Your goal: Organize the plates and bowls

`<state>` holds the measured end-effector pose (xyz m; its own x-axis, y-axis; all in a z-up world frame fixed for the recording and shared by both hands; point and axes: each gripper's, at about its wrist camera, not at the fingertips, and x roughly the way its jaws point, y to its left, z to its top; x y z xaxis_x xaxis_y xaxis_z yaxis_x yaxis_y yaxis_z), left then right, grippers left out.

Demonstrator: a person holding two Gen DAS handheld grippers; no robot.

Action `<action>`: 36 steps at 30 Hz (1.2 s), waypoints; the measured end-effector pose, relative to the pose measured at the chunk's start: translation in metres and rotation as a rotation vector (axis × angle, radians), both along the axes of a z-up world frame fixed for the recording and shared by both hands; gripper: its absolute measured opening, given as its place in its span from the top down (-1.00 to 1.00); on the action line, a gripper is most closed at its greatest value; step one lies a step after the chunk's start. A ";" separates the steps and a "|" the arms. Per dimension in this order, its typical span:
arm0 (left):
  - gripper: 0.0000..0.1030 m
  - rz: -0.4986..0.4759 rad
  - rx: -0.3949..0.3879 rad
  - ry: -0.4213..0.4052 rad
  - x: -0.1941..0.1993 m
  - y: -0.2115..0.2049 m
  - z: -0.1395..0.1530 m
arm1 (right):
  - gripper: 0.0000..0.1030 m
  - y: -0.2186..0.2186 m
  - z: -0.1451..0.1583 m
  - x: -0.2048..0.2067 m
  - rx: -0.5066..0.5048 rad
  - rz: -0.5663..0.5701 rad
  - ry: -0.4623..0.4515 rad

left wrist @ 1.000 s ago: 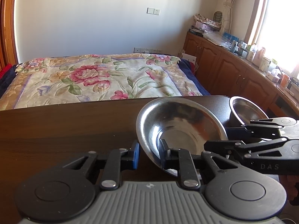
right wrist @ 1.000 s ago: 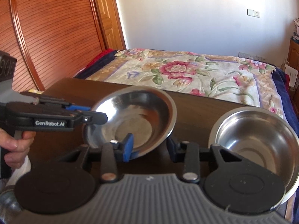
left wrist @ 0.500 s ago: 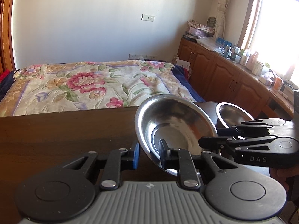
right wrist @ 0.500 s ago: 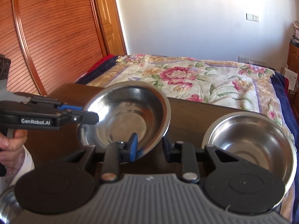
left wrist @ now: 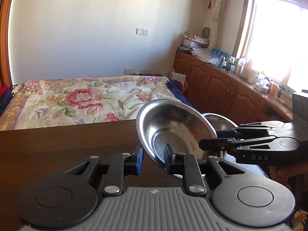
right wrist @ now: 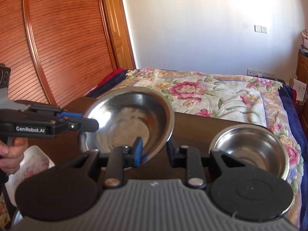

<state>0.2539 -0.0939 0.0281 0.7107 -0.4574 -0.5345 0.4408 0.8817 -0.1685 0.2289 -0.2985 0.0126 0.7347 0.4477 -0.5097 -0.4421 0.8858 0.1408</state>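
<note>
Center of both wrist views: steel plate [left wrist: 177,132] tilted, lifted off the dark wooden table [left wrist: 57,146], held by 2 grippers at once. Left gripper [left wrist: 153,158] clamps the plate's near rim in its own view, 1 pad inside the dish, the blue one behind the rim. Right gripper [right wrist: 154,151] grips the same plate in its own view, blue pad inside the dish, black finger outside the rim; its jaws have just been closing onto that rim, plate between them. Each tool shows in the other's view, right gripper coming in from the right edge in the left view, left one from the left edge in the right view, so the grips sit on different parts of the rim.

Key relation: steel bowl [right wrist: 252,150] rests on the table at the lower right of the right view, just beside the right gripper, so the right hand is nearer. In the left view the bowl peeks out behind the plate's right edge. White floral dish [right wrist: 30,165] lies lower left, under the left hand [right wrist: 9,152].

Likely next: carry the plate sideways toward the bowl; not certain.
</note>
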 end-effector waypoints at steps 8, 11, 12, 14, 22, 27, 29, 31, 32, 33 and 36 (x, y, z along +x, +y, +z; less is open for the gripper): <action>0.57 -0.018 0.001 -0.033 -0.034 0.007 0.010 | 0.43 0.002 0.010 -0.028 0.009 0.009 -0.022; 0.57 -0.026 0.005 -0.037 -0.044 0.012 0.012 | 0.43 0.004 0.014 -0.039 0.014 0.015 -0.026; 0.57 -0.028 0.005 -0.037 -0.047 0.013 0.012 | 0.43 0.005 0.014 -0.043 0.015 0.017 -0.027; 0.57 -0.024 0.006 -0.035 -0.053 0.016 0.012 | 0.43 0.007 0.015 -0.049 0.016 0.020 -0.029; 0.57 -0.043 0.016 -0.051 -0.081 0.024 0.008 | 0.43 0.015 0.015 -0.073 -0.001 0.033 -0.035; 0.57 -0.066 0.034 -0.043 -0.097 0.027 0.000 | 0.44 0.018 0.010 -0.090 -0.009 0.039 -0.024; 0.57 -0.075 0.036 -0.030 -0.103 0.028 -0.005 | 0.44 0.020 0.008 -0.098 -0.015 0.042 -0.018; 0.56 -0.086 0.043 -0.021 -0.109 0.028 -0.010 | 0.43 0.021 0.006 -0.104 -0.022 0.044 -0.010; 0.55 -0.091 0.048 -0.019 -0.113 0.027 -0.012 | 0.43 0.021 0.004 -0.107 -0.026 0.046 -0.006; 0.55 -0.096 0.055 -0.017 -0.116 0.026 -0.014 | 0.43 0.021 0.003 -0.110 -0.030 0.046 -0.003; 0.53 -0.114 0.060 -0.005 -0.125 0.026 -0.020 | 0.43 0.020 -0.001 -0.119 -0.031 0.048 0.007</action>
<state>0.1286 -0.0683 0.0083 0.6589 -0.5025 -0.5597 0.5393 0.8343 -0.1142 0.1095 -0.2783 0.0112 0.7092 0.4663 -0.5287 -0.4831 0.8677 0.1173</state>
